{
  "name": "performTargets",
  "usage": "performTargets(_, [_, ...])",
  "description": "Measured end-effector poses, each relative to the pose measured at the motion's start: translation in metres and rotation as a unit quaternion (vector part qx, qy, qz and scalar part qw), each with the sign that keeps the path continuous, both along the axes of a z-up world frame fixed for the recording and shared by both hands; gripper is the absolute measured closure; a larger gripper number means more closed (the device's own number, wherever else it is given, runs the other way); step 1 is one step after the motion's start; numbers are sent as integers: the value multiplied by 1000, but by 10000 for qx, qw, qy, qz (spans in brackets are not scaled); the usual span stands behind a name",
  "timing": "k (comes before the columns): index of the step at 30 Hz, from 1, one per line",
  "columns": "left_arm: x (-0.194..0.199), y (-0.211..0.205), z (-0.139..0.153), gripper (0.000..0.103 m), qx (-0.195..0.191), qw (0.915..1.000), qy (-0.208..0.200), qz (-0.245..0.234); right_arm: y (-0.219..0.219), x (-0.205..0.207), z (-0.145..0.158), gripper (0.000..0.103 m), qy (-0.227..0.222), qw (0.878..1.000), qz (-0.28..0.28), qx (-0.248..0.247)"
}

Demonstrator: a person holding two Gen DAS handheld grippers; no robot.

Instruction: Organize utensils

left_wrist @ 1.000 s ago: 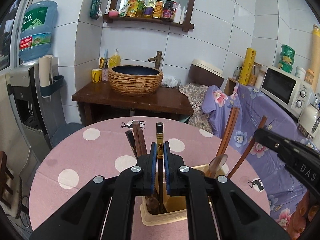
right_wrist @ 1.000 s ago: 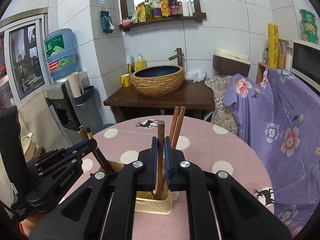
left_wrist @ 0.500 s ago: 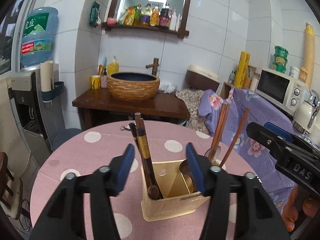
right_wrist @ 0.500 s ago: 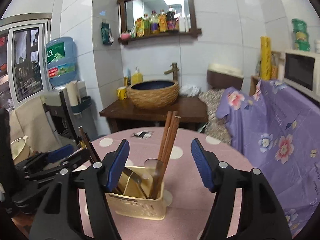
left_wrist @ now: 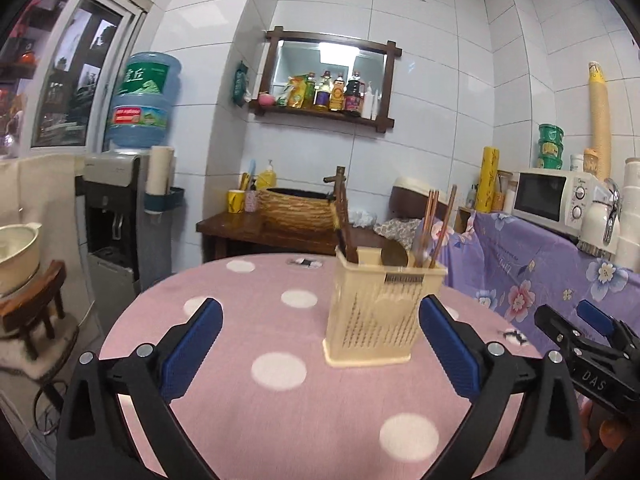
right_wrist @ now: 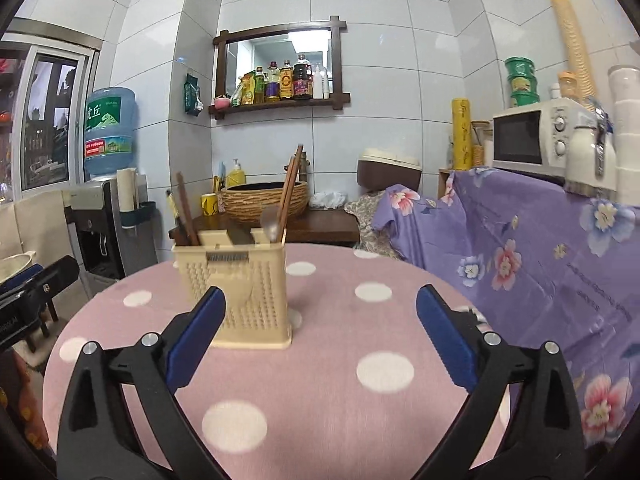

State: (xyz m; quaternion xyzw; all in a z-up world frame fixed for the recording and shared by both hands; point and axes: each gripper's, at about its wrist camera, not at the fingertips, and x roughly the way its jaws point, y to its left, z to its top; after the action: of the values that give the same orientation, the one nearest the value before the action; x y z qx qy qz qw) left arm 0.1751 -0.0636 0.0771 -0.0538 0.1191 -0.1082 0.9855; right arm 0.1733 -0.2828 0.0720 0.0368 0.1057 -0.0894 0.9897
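A cream plastic utensil holder stands on the round pink polka-dot table. Dark chopsticks stand in its left compartment; brown chopsticks and a spoon stand in the right one. My left gripper is wide open and empty, back from the holder. My right gripper is wide open and empty too, with the holder just beyond its left finger. The right gripper also shows at the right edge of the left wrist view.
A purple floral cloth covers a counter on the right with a microwave. A wooden washstand with a woven basin stands behind the table. A water dispenser and a small stool are on the left.
Both grippers let go of the chopsticks, opened wide and pulled back and down from above the holder. The chopsticks now stand in the holder.
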Motion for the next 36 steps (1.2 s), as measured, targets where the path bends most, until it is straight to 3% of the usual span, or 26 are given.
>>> performTargets(7, [-69,13,-31,5,56,9997,-197,123,33,-75,-41,6,-380,9990,156,-184])
performTargets(16, [-132,25,-69,5,371,9988,-226,235,77,-152,-86,6,-364,9953,578,-683])
performTargets(23, [-152,29,-77,5,441,9981,-273,325,80,-163,-84,6,-476,9950,613,-633])
performTargets(36, [-153,32,-80,5,405,9980,-270,393,77,-162,-82,6,-517,9953,593,-567])
